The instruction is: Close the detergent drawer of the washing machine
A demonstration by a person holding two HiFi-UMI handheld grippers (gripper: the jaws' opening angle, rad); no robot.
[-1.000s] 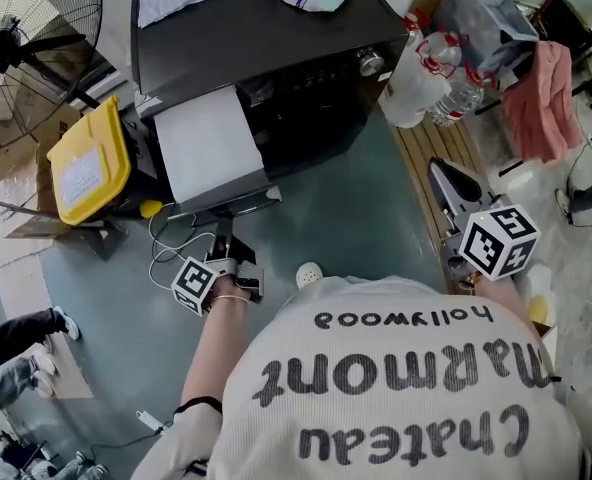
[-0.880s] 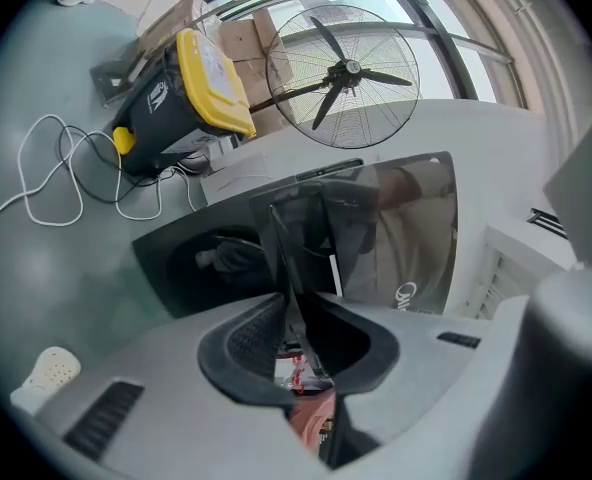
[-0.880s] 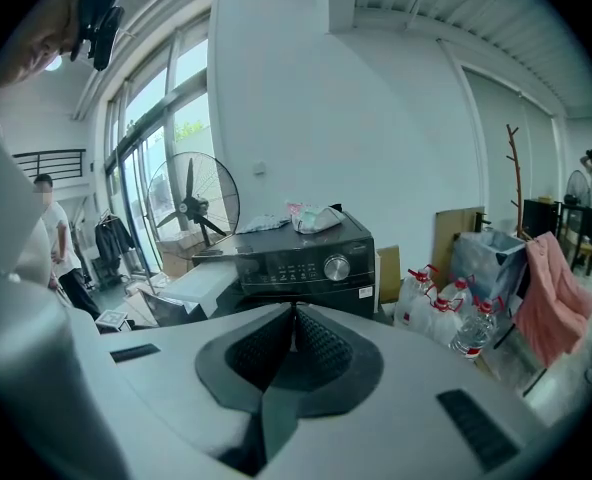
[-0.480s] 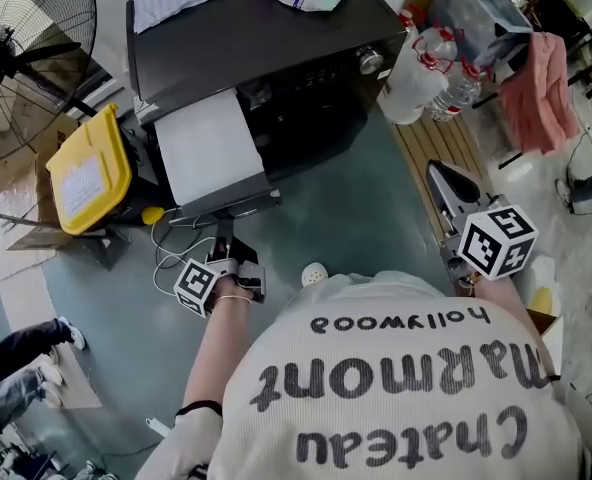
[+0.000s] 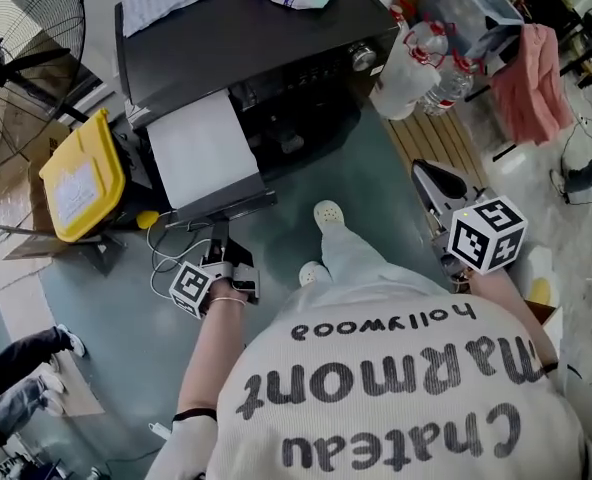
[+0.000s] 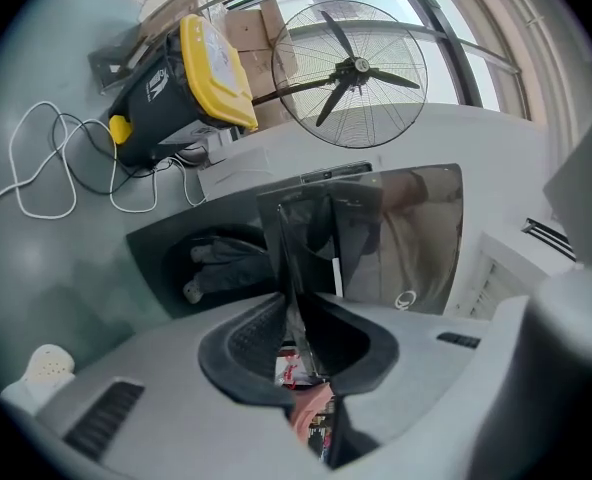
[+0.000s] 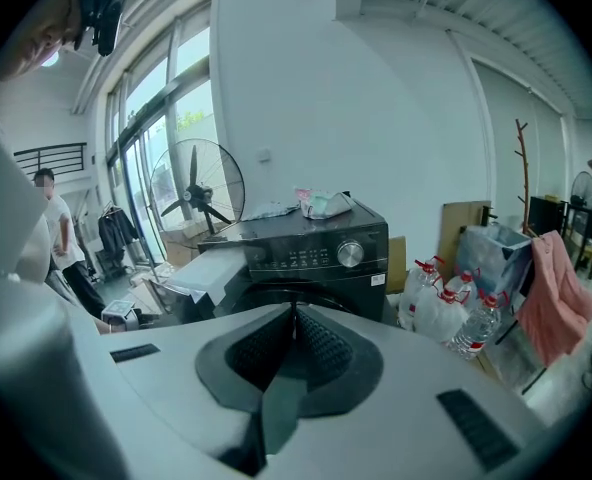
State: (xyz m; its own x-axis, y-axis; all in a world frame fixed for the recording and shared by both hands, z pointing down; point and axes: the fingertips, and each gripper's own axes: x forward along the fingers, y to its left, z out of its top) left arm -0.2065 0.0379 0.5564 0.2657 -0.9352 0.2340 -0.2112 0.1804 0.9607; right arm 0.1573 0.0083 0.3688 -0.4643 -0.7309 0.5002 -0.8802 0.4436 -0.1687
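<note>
Left tool is closing tight on the open door edge. Right tool is shut, empty and held back. The drawer sits somewhere on the washing machine front, beyond the left tool; can't pick it out. Likely next: release, reach up, push.

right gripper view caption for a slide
Shut hand-held gripper faces a black washer, fan at left, bottles at right.
</note>
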